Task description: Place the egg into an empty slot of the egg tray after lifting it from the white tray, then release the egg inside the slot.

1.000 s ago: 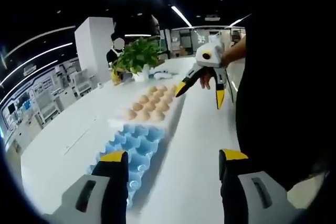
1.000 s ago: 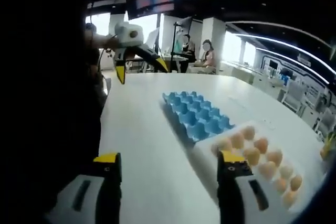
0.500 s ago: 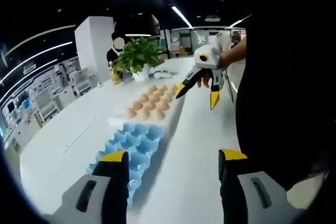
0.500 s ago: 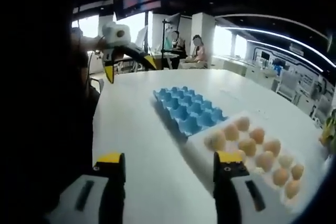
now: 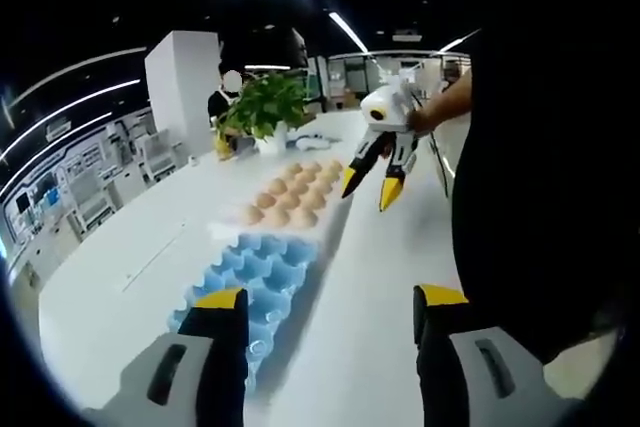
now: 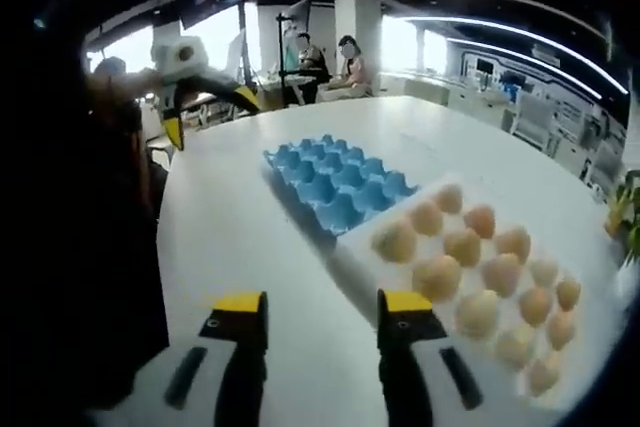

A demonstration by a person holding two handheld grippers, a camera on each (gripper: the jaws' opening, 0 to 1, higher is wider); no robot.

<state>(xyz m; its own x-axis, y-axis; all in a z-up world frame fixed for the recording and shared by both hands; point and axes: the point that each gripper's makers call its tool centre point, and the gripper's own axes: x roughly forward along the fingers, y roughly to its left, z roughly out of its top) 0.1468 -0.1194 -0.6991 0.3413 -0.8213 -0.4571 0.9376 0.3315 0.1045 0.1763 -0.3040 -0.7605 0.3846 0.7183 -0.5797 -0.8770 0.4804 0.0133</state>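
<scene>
In the left gripper view we are looking along the white table [image 5: 120,267] with the blue egg tray [image 5: 255,272] at lower centre, every slot we can see bare, and the white tray [image 5: 330,209] of eggs [image 5: 290,197] just beyond it at mid-frame. A plant [image 5: 262,107] is standing past the trays, upper left of centre. In the right gripper view the order is turning round: eggs [image 6: 470,262] are filling the right half on the white tray [image 6: 345,262], the egg tray [image 6: 335,179] touching its far end at centre.

We are holding the left gripper [image 5: 328,309] at the bottom edge, jaws wide apart and holding nothing; it is appearing small at upper left [image 6: 205,109] in the right gripper view. The right gripper [image 6: 325,309] is hanging over bare table beside the eggs, jaws apart but narrower; at upper centre [image 5: 368,185] of the left gripper view it is pointing down near the white tray's far end. A dark-clothed body is blocking that frame's right side.
</scene>
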